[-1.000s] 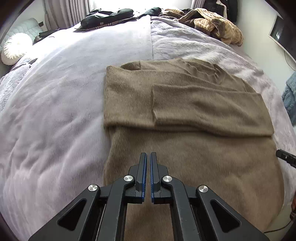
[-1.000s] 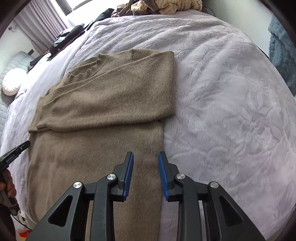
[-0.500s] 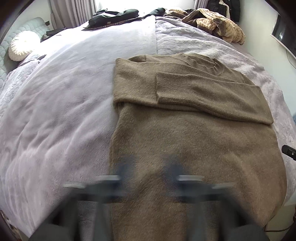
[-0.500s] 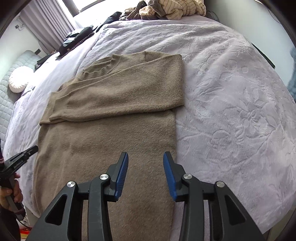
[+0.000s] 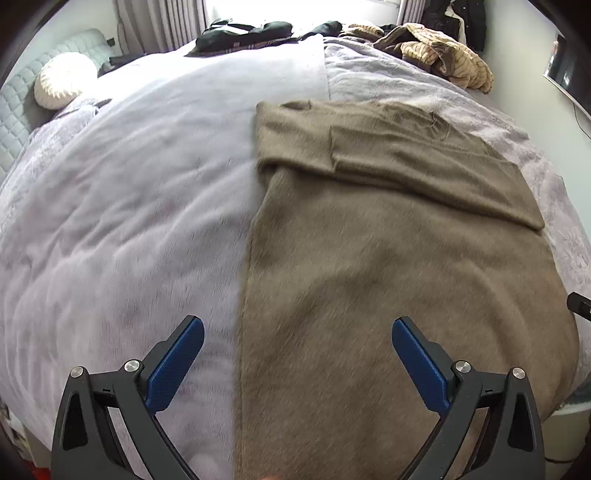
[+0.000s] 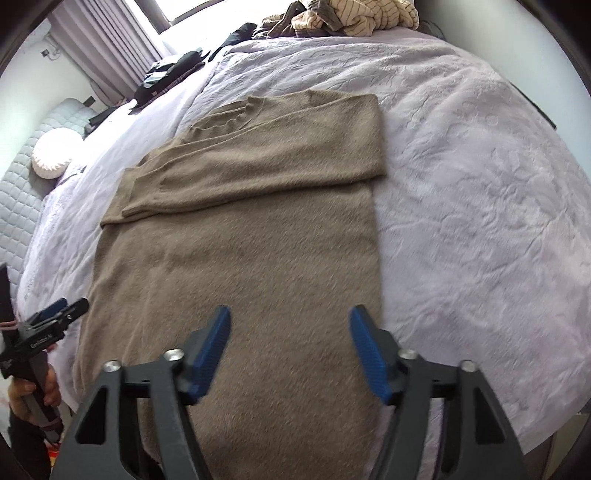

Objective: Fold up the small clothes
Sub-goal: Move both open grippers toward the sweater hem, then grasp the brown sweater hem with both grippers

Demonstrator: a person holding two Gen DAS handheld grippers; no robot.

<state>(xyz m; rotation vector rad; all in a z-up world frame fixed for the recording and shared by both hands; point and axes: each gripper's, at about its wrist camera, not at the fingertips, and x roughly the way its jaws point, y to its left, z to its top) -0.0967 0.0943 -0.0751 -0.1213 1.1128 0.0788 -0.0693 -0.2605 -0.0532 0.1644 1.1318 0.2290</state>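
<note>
A brown knit sweater [image 5: 388,266] [image 6: 243,258] lies flat on the lavender bedspread [image 5: 122,206], both sleeves folded across its chest. My left gripper [image 5: 297,330] hovers wide open over the sweater's lower left edge, nothing between its blue pads. My right gripper [image 6: 290,319] hangs above the lower right part of the sweater; its jaws are opening and hold nothing. In the right wrist view the left gripper [image 6: 55,314] shows at the far left, held by a hand [image 6: 33,395].
A heap of striped and brown clothes [image 5: 436,55] [image 6: 354,16] lies at the bed's far end, dark garments [image 5: 251,33] beside it. A round white cushion [image 5: 62,85] rests by the quilted headboard at left. A screen [image 5: 572,77] hangs on the right wall.
Both grippers went from nearly shut to open, the left fully wide. Both hands drew back toward the sweater's hem, so more of the garment shows.
</note>
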